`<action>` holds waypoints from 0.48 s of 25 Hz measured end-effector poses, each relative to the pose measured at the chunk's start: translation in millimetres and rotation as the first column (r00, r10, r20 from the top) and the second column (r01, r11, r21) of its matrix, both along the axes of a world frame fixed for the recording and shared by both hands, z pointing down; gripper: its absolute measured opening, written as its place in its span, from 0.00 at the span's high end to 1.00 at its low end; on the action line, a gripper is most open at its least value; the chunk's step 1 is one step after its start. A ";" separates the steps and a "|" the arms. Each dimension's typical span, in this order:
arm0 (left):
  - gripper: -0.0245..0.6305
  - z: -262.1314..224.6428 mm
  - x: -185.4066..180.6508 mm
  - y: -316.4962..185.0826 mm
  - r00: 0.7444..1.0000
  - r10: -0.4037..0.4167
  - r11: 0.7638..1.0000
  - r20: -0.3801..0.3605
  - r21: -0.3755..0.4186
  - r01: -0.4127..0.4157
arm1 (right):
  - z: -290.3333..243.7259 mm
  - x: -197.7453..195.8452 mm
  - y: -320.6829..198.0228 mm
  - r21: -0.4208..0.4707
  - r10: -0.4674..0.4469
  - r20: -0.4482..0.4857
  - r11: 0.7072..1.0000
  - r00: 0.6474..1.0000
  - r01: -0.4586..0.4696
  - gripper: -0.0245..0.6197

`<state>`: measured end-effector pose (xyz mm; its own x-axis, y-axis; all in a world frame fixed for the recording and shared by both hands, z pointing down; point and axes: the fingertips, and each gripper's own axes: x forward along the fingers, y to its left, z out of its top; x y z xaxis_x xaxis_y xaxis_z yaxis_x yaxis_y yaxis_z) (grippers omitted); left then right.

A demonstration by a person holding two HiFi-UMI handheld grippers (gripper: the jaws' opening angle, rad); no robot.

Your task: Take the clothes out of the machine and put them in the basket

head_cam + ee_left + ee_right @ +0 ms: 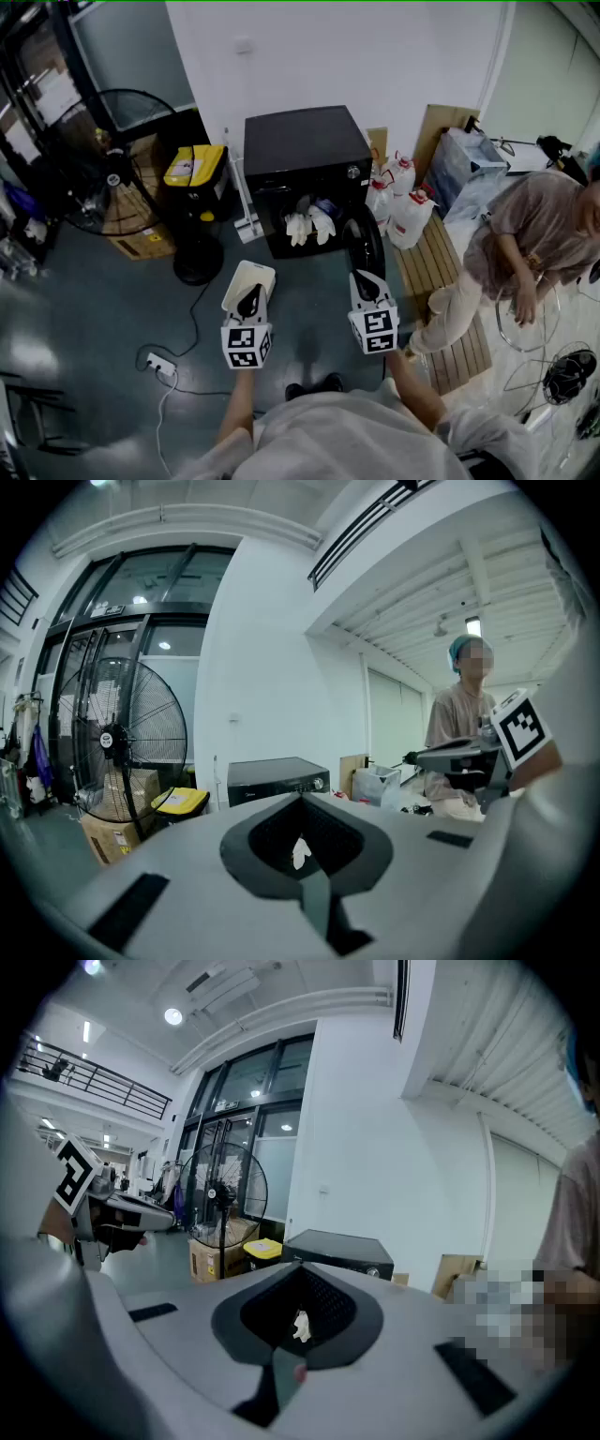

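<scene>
A black washing machine [305, 155] stands against the far wall with its round door [366, 246] swung open to the right. White clothes [309, 225] hang out of its opening. On the floor in front lies a white basket [253, 277]. My left gripper [249, 302] hovers over the basket's near edge, shut, with nothing in it. To the right, near the open door, my right gripper [367, 284] is also shut and holds nothing. Both gripper views look towards the machine [278, 778] [342, 1249], and the white clothes [299, 852] [301, 1326] show through the jaws' hollow.
A standing fan [122, 159], a yellow-lidded bin [195, 169] and a cardboard box [141, 242] are left of the machine. White jugs [403, 211] and a wooden pallet [441, 272] lie to its right, where a person [530, 234] sits. A power strip [161, 364] with its cable lies on the floor.
</scene>
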<state>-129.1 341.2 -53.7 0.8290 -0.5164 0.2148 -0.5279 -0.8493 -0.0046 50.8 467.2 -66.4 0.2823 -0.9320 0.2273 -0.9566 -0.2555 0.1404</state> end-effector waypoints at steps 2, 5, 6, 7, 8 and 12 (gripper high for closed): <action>0.93 0.5 3.1 5.3 1.000 -0.003 1.000 0.005 -0.004 0.003 | 2.1 2.4 4.3 -0.002 -0.005 0.003 1.000 1.000 0.005 0.93; 0.93 -0.6 9.7 9.9 1.000 -0.006 1.000 0.005 -0.003 0.006 | 4.8 8.0 8.5 -0.004 -0.010 0.003 1.000 1.000 0.010 0.93; 0.93 -1.3 11.9 10.6 1.000 -0.007 1.000 0.004 -0.002 0.007 | 5.5 10.2 9.0 -0.004 -0.010 0.005 1.000 1.000 0.010 0.93; 0.93 -1.8 14.1 11.2 1.000 -0.008 1.000 0.003 0.000 0.008 | 6.1 12.4 9.4 -0.004 -0.012 0.007 1.000 1.000 0.012 0.93; 0.93 -2.0 16.1 11.7 1.000 -0.011 1.000 0.002 0.000 0.011 | 6.5 14.6 9.5 -0.005 -0.014 0.009 1.000 1.000 0.014 0.93; 0.93 -0.5 20.8 14.8 0.999 -0.033 0.999 -0.005 -0.004 0.033 | 8.1 20.7 9.6 -0.003 -0.035 0.020 0.999 0.999 0.035 0.93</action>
<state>-108.4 356.1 -54.2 0.8125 -0.5427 0.2129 -0.5556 -0.8314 0.0011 71.5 476.7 -58.3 0.2451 -0.9404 0.2359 -0.9675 -0.2215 0.1221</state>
